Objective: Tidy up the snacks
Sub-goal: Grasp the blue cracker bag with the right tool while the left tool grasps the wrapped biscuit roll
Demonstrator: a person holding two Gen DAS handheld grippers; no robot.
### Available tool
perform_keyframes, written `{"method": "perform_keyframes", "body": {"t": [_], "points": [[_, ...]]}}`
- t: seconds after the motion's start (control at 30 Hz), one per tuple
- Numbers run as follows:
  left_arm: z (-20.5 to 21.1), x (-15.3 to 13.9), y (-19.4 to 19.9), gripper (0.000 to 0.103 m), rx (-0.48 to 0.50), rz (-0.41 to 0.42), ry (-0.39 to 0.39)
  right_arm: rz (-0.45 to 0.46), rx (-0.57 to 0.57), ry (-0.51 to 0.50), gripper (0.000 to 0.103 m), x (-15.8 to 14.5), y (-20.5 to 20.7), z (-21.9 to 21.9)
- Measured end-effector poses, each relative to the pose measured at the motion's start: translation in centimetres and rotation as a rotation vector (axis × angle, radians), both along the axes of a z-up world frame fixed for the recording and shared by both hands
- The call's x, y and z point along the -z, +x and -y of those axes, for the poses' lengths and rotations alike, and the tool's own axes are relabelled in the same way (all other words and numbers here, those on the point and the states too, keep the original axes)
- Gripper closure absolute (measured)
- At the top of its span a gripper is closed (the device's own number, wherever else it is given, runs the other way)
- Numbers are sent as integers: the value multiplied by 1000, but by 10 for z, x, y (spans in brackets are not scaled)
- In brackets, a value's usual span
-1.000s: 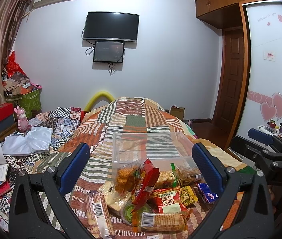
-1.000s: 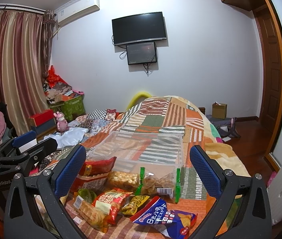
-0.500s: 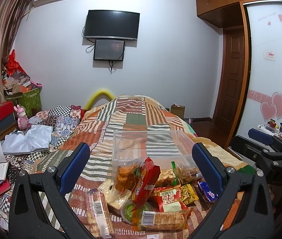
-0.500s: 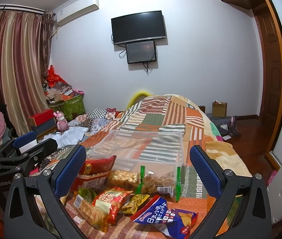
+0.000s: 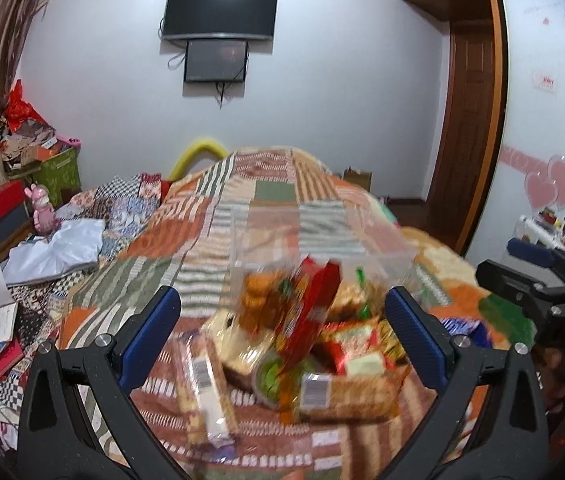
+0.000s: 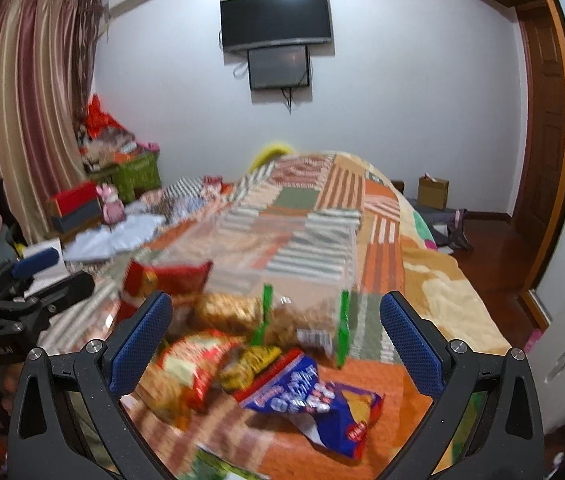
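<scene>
Both the left gripper (image 5: 280, 322) and right gripper (image 6: 276, 318) gape wide and hold nothing, hovering over a heap of crinkly snack packets (image 5: 302, 344) on the bed (image 5: 266, 196), whose patchwork cover is striped orange, green and cream. Just behind the heap sits a clear plastic box (image 5: 314, 236). Beyond, on the white wall, hangs a dark television (image 5: 220, 12), with striped curtains (image 6: 14, 100) at the left.

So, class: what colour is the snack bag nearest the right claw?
Blue, with a red edge; clearest in the right wrist view.
</scene>
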State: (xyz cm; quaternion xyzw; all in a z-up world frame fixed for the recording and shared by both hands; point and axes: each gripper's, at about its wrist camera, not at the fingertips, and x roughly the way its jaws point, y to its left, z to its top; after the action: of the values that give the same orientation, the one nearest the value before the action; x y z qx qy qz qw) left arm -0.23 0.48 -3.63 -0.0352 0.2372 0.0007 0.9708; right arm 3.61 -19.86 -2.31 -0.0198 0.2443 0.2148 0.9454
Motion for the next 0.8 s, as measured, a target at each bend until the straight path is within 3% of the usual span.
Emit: {"method": "perform_keyframes", "body": {"t": [0.37,0.57,0.8], "points": [[-25,36,-1,0,-64,-89,32,-164,34,-63,0,42,12,15],[-39,54,6,0,-105,-135,23,-279,61,-22,0,63,27,26],[-59,69,18,9,-147,-187,-14,-338,61,16,0,77,33,29]]}}
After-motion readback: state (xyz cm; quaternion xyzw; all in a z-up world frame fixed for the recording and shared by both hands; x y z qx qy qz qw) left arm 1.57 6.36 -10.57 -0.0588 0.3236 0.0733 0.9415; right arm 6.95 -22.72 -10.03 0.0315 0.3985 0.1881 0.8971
